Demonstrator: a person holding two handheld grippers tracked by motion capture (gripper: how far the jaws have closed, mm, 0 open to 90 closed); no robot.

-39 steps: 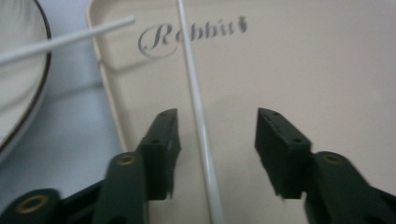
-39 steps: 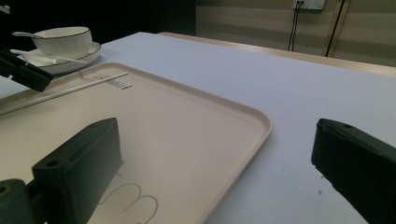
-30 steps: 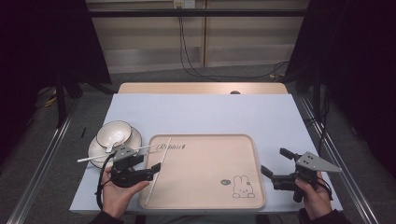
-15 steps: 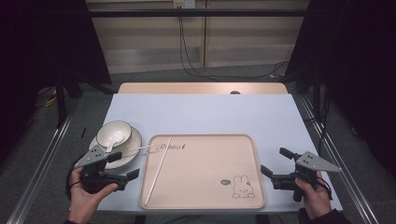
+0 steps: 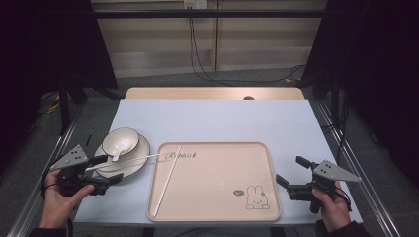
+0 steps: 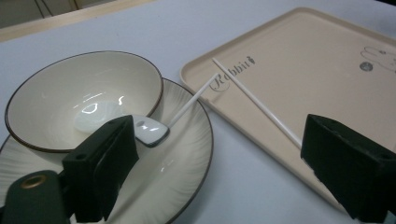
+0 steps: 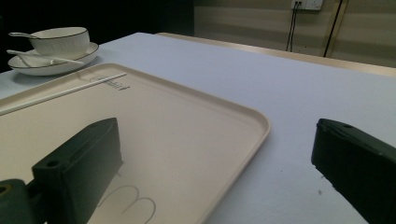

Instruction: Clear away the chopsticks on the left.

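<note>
**Both jaws wide, nothing held**

We see the left gripper (image 5: 101, 177) released beside the plate (image 5: 136, 163) — jaws empty, hand low on the worktop (image 5: 222, 118). One chopstick (image 5: 168, 180) lies in the tray (image 5: 217, 215). The right gripper (image 5: 292, 174) is also spread, empty.

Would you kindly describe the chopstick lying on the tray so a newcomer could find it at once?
Start at the beige tray on the table. Along its left side lies one thin white chopstick, running from the printed word toward the near corner. Its twin instead rests across the plate beside the tray.
</note>
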